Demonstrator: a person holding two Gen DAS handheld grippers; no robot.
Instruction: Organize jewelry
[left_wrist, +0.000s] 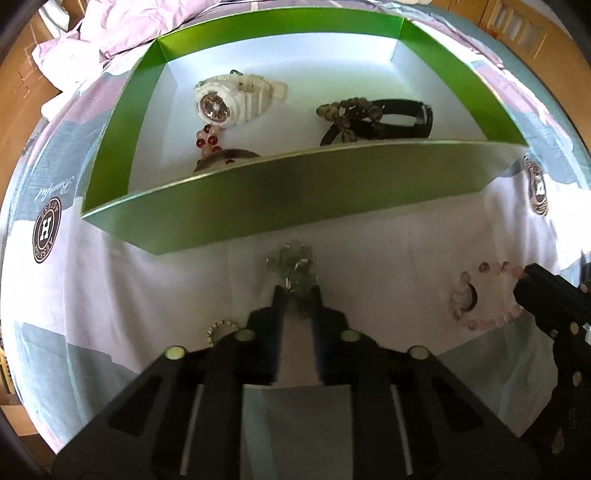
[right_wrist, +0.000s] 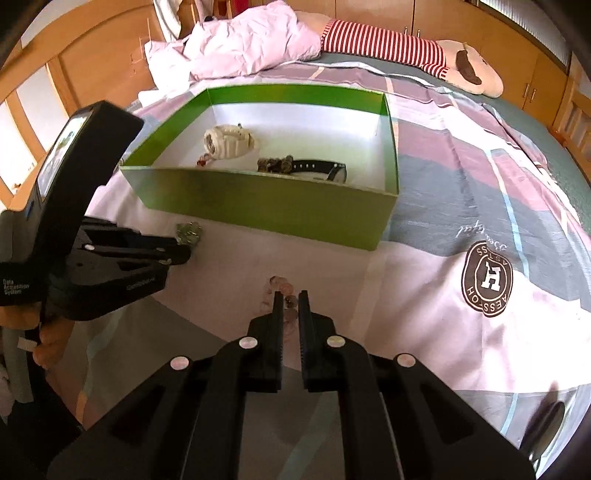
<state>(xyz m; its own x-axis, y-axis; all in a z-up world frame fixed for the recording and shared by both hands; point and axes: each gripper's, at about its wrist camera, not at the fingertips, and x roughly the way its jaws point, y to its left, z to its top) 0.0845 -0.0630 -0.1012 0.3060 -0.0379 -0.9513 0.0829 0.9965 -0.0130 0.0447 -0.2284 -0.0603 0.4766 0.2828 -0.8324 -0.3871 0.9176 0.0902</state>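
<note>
A green box (left_wrist: 258, 199) (right_wrist: 273, 206) with a white inside stands on the bed. It holds a white watch (left_wrist: 229, 99) (right_wrist: 229, 142), red beads (left_wrist: 208, 138), a brown bead bracelet (left_wrist: 343, 112) and a black band (left_wrist: 406, 114) (right_wrist: 317, 168). My left gripper (left_wrist: 297, 291) (right_wrist: 184, 251) is closed on a greenish crystal bracelet (left_wrist: 293, 264) (right_wrist: 189, 232) lying before the box. My right gripper (right_wrist: 291, 295) (left_wrist: 524, 280) is closed on a pink bead bracelet (left_wrist: 476, 295) (right_wrist: 280, 286) on the sheet.
A small sparkly ring (left_wrist: 219, 328) lies left of my left gripper. A crumpled pink quilt (right_wrist: 251, 40) and a striped plush toy (right_wrist: 406, 48) lie behind the box. Wooden cabinets (right_wrist: 461, 14) surround the bed.
</note>
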